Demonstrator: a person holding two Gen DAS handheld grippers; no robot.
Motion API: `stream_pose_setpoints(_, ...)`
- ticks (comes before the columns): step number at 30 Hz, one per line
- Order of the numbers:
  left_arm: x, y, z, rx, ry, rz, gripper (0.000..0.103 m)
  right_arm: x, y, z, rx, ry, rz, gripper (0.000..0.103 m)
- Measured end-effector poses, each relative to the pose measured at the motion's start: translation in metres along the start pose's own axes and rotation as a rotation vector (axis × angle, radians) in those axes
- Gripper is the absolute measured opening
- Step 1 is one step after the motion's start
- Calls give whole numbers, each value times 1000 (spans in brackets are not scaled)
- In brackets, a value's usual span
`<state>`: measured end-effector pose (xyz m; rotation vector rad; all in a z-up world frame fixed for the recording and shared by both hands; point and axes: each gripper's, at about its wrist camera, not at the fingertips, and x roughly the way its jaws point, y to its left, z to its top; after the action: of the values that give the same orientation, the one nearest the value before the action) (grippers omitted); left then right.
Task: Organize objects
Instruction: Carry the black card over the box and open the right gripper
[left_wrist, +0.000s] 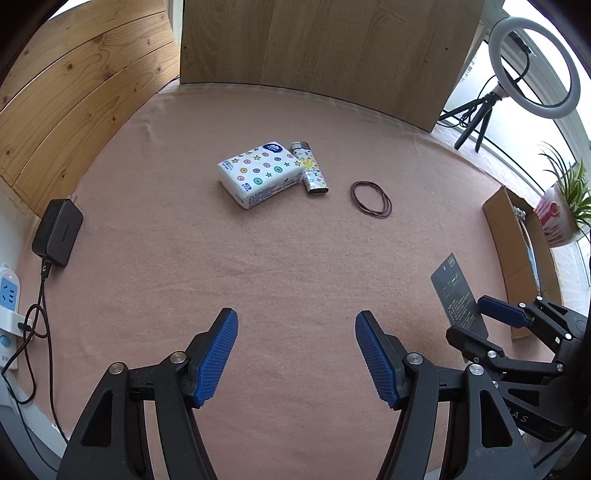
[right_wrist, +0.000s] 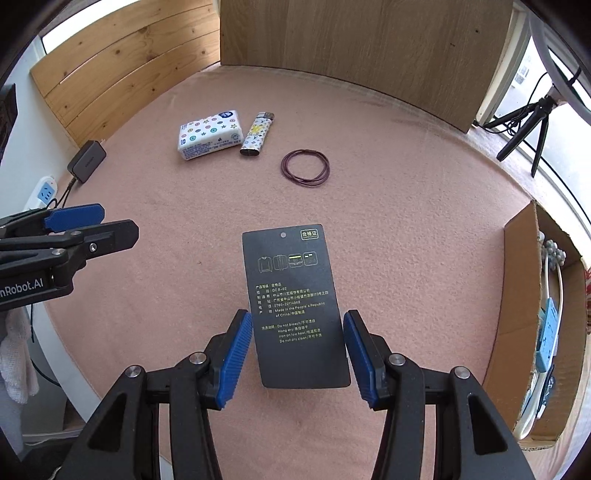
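Right wrist view: right tongs (right_wrist: 297, 345) clamp a black tag (right_wrist: 293, 306); left tongs (left_wrist: 296, 356) gape, empty.

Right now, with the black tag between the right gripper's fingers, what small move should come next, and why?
Probably carry the black tag right toward the cardboard box. The right gripper holds it by its edges, and the box already holds other items.

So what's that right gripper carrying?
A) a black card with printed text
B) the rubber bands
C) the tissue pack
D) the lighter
A: the black card sits clamped between the right gripper pads, while the tissue pack, lighter and rubber bands lie on the table.
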<state>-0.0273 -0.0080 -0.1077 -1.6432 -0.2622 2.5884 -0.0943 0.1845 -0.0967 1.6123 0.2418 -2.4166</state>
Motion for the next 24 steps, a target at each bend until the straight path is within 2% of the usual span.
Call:
stream_pose_setpoints(10,12,-51,9,79,9,-38,70,-31,-53,-7,101,-74,-114,47)
stream_pose_setpoints(24,22,-108,11,157,12,-78,70,-66,-129,-30,254,-131,-206,47)
